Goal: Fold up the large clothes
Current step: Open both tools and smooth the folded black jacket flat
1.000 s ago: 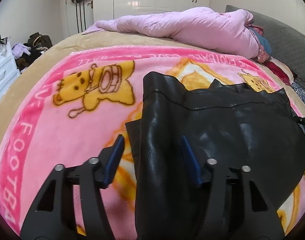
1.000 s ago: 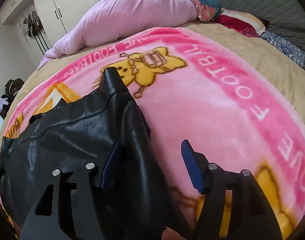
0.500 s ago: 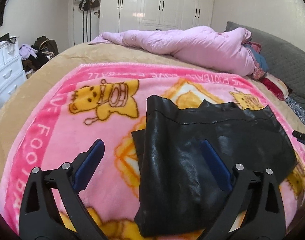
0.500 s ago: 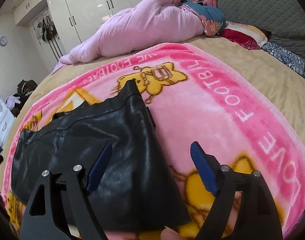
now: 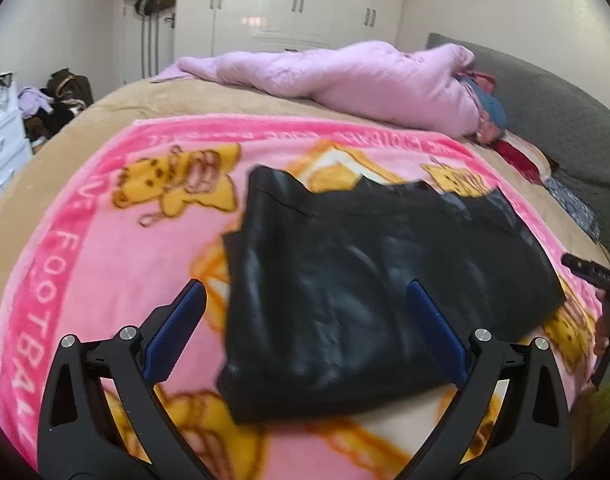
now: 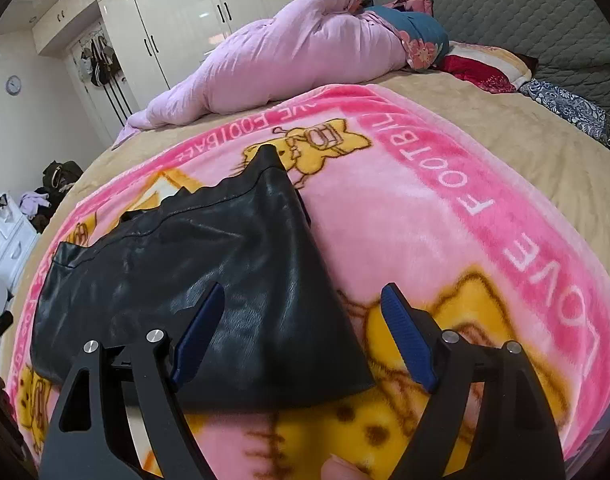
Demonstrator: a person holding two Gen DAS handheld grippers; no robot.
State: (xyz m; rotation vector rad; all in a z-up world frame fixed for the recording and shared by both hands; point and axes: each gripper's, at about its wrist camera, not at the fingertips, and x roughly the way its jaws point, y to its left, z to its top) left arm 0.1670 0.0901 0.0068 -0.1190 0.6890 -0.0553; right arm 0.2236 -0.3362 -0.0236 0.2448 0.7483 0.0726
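A black leather-like garment (image 5: 365,260) lies folded flat on a pink cartoon blanket (image 5: 105,240). My left gripper (image 5: 305,286) hovers above its near left part. Its jaws are opening wide, the blue pads clear of the leather and nothing held. In the right wrist view the same garment (image 6: 185,260) spreads to the left on the blanket (image 6: 425,208). My right gripper (image 6: 303,289) stands open above the garment's near right corner without touching it. The right gripper's black tip (image 5: 589,272) shows at the left view's right edge.
A rumpled pink duvet (image 5: 345,76) lies along the far side of the bed, with a grey padded headboard (image 6: 525,12) beyond it. White wardrobes (image 5: 297,0) line the back wall. White drawers (image 5: 1,136) and a clothes pile (image 5: 61,96) stand at the left.
Both grippers have spread from half-closed around the garment's edges to wide open and drawn back and upward. The garment now lies free on the blanket.
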